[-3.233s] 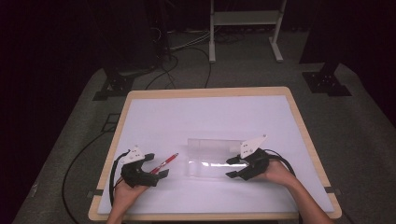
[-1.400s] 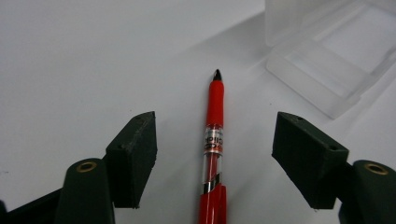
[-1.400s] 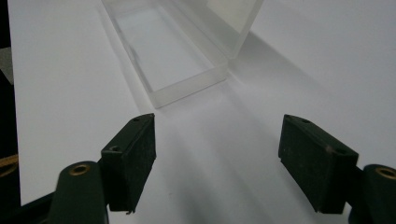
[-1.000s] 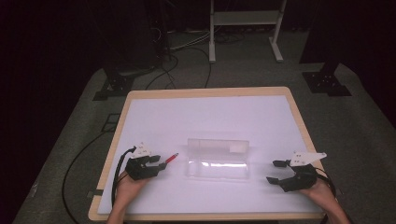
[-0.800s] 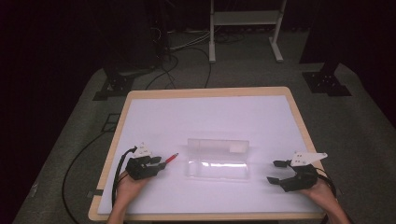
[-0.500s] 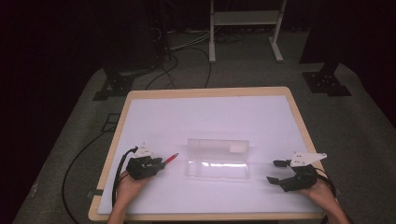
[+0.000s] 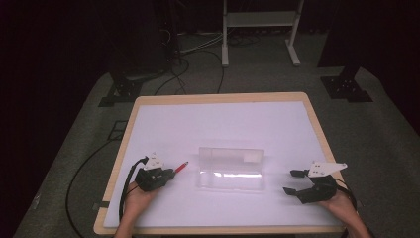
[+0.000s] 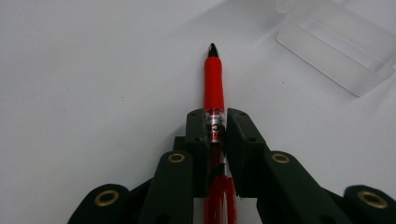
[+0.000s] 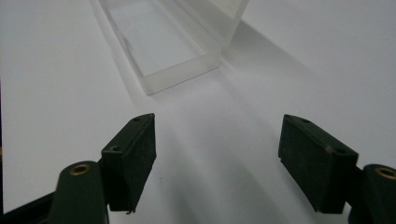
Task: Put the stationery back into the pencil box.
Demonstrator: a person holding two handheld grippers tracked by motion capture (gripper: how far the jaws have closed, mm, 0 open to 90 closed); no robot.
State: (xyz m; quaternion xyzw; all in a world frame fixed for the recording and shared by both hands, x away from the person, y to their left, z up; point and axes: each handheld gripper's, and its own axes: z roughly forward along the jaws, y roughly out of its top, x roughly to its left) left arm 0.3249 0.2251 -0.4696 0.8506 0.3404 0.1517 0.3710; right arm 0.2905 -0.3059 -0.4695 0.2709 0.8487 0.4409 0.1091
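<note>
Compared with three seconds back: right gripper (image 7: 296,182) gone from the clear box (image 7: 231,174), now parked well to the right of it near the table's front right corner, right hand (image 7: 341,206) low at the front edge. Left gripper (image 7: 168,172) in about the same spot as before, left of the box. Red pen (image 8: 213,81) same place on the white table (image 7: 218,124), tip aimed at the box. Over the last second no visible shift of either hand; left jaws just been closing, pen between them.

Left gripper view: pads clamped on the pen barrel at its clear band, red front part and dark tip sticking out ahead, low over the table top, pointing up-right toward the box's near corner (image 8: 345,56). Pen tip short of the box, not touching. Left hand (image 7: 136,198) coming in from the front edge, gripper level and angled toward the box, cable looping back along the wrist.

Right gripper (image 9: 217,154): jaws spread wide, nothing between, bare table under them. Aimed left toward the short end of the box (image 9: 180,70), well apart from it. Box open-topped, lid part standing behind it.
</note>
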